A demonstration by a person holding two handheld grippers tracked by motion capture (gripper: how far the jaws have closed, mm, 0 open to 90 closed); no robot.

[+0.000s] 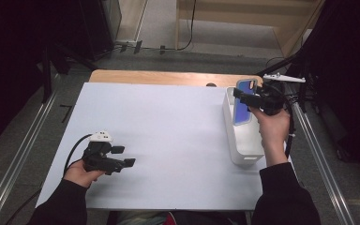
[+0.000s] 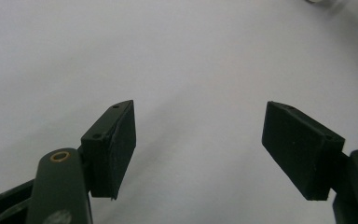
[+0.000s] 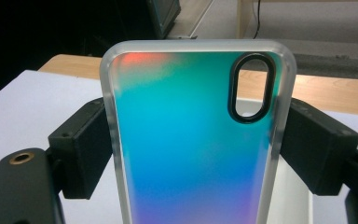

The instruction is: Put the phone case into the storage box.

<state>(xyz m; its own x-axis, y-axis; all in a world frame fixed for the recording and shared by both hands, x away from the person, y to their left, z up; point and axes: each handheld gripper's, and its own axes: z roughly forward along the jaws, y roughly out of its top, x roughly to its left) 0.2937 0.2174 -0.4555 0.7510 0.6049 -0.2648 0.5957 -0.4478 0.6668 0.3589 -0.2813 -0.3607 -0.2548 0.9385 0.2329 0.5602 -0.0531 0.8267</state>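
Note:
An iridescent blue-green phone case (image 3: 191, 149) with a clear rim and an oval camera cut-out stands upright between the jaws of my right gripper (image 3: 193, 154), which is shut on its two long sides. In the high view the right gripper (image 1: 248, 101) holds the phone case (image 1: 243, 108) above the far end of a white bin (image 1: 243, 145) at the table's right. Near the front left, my left gripper (image 1: 124, 157) rests low over the white tabletop (image 1: 168, 136). Its jaws stand wide apart with nothing between them, as the left gripper (image 2: 200, 154) view confirms.
A wooden table edge (image 1: 168, 77) runs along the far side of the white sheet. Beyond it lie grey floor, cables and wooden furniture (image 1: 262, 18). Metal rails (image 1: 23, 150) flank the table on both sides.

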